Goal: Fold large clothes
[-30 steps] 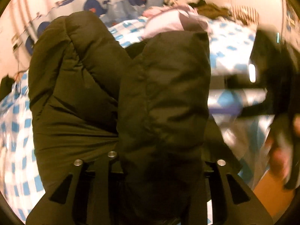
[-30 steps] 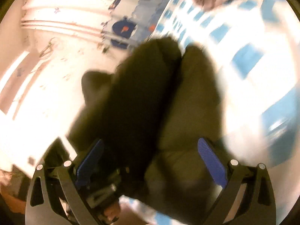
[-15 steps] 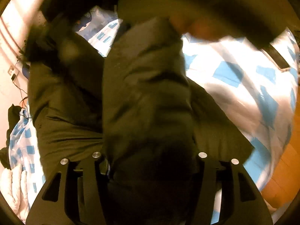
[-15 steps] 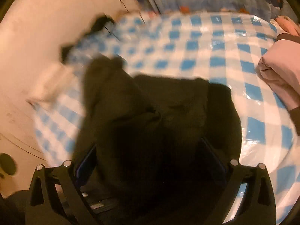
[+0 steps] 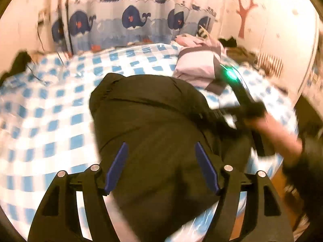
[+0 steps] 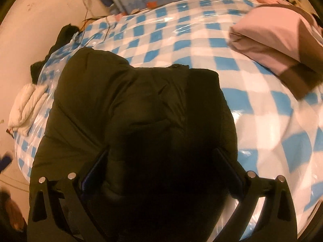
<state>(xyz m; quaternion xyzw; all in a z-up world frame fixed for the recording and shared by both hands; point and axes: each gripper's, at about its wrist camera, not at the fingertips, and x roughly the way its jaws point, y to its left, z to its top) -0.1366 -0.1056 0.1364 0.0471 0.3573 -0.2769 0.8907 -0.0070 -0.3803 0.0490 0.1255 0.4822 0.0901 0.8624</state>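
Observation:
A dark olive puffer jacket (image 5: 153, 121) lies folded in a thick bundle on the blue-and-white checked bed cover (image 5: 50, 111). My left gripper (image 5: 161, 167) hovers just above the bundle's near end. Its jaws are opening, both blue pads (image 5: 116, 167) are bare, and nothing is pinched between them. In the right wrist view the jacket (image 6: 141, 104) fills the whole gap of my right gripper (image 6: 161, 169). Both dark fingers (image 6: 94, 169) lie against a thick fold. From the left wrist view, a hand (image 5: 270, 129) carries that gripper, blurred, at the jacket's right edge.
A folded pink and brown garment (image 6: 278, 40) sits on the bed beyond the jacket to the right. A white folded item (image 6: 26, 109) and a black cloth (image 6: 62, 36) lie at the bed's left edge. Whale-print curtain (image 5: 131, 20) hangs behind. Wooden floor (image 5: 278, 173) lies right of the bed.
The jacket, held up in front of both cameras before, now lies on the bed. My left gripper has let go of it and drawn back and up, pads bare.

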